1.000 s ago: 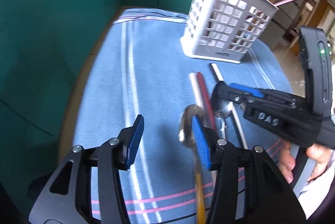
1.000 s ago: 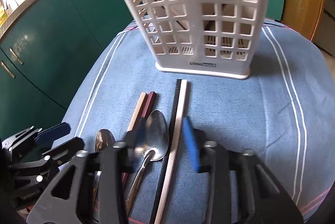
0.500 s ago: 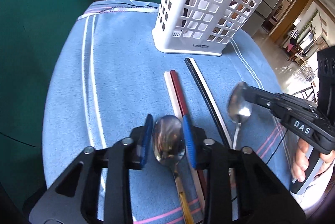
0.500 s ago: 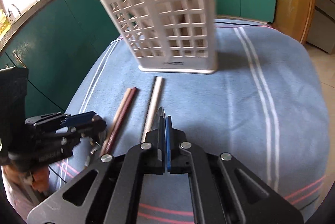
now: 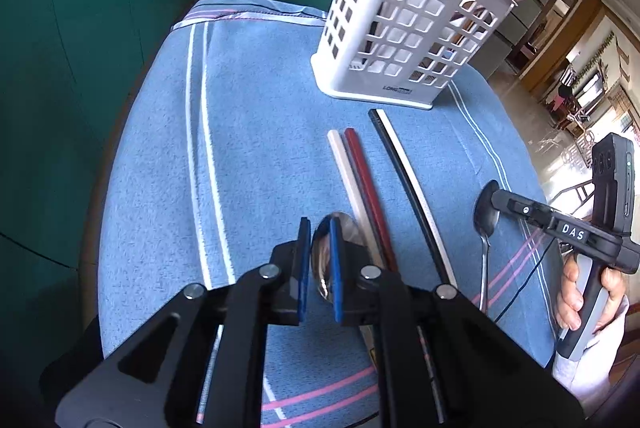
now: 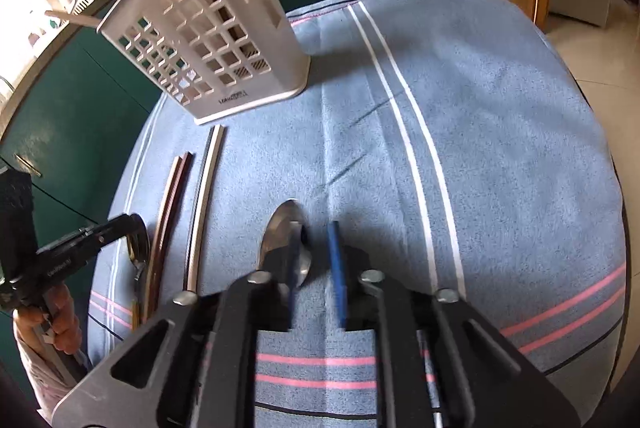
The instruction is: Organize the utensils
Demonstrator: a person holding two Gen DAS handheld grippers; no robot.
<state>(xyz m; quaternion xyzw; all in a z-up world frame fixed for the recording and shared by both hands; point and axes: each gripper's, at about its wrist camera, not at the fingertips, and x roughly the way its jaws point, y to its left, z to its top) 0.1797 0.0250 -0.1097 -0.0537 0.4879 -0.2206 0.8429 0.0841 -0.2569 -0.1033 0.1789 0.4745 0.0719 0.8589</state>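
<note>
Left gripper (image 5: pixel 320 268) pinched gold-handled spoon (image 5: pixel 340 236) by bowl, near side of caddy (image 5: pixel 408 35). Right gripper (image 6: pixel 316 268) part-open; steel spoon (image 6: pixel 286 240) at its left finger, grasp unclear. Risk: slick, curved bowls twisting free, dropping onto chopsticks (image 5: pixel 360 179).

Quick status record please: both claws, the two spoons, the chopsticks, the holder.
left claw: narrow gap over the first spoon; cannot tell if it grips
right claw: fingers apart, second spoon by its left finger
second spoon: appears to lie on the blue cloth
chopsticks: white-and-red pair and black-and-white pair, flat on the cloth between the spoons
holder: white lattice, upright, beyond the chopstick tips
</note>
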